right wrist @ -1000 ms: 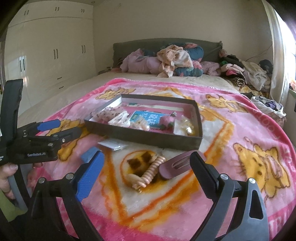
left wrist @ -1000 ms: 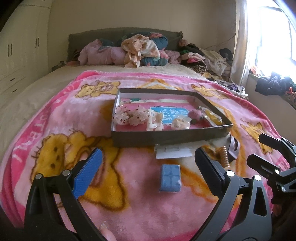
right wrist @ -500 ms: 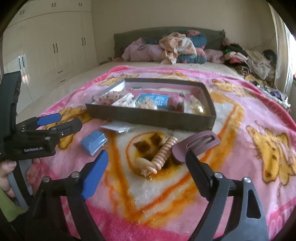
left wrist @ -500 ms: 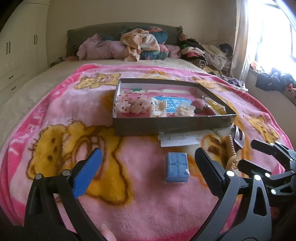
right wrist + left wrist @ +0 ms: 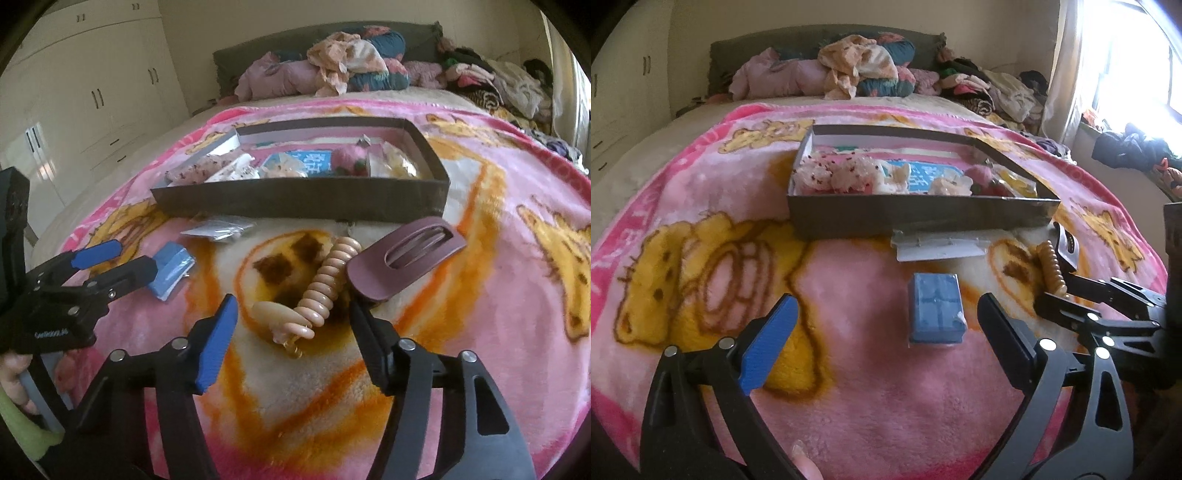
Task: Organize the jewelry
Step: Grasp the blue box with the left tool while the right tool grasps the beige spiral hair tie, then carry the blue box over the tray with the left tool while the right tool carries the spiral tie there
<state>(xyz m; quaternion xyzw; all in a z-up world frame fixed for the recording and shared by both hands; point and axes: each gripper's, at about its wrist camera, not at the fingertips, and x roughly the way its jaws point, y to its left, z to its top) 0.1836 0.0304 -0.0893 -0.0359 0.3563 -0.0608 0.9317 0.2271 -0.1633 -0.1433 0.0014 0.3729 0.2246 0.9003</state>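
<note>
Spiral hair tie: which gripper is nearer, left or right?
Right. The right gripper is open with the spiral hair tie just ahead between its fingers. The left gripper is off to its side, facing the blue box.

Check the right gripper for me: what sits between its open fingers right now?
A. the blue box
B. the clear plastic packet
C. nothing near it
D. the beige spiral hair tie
D: the beige spiral hair tie lies on the blanket between the open right gripper fingers.
</note>
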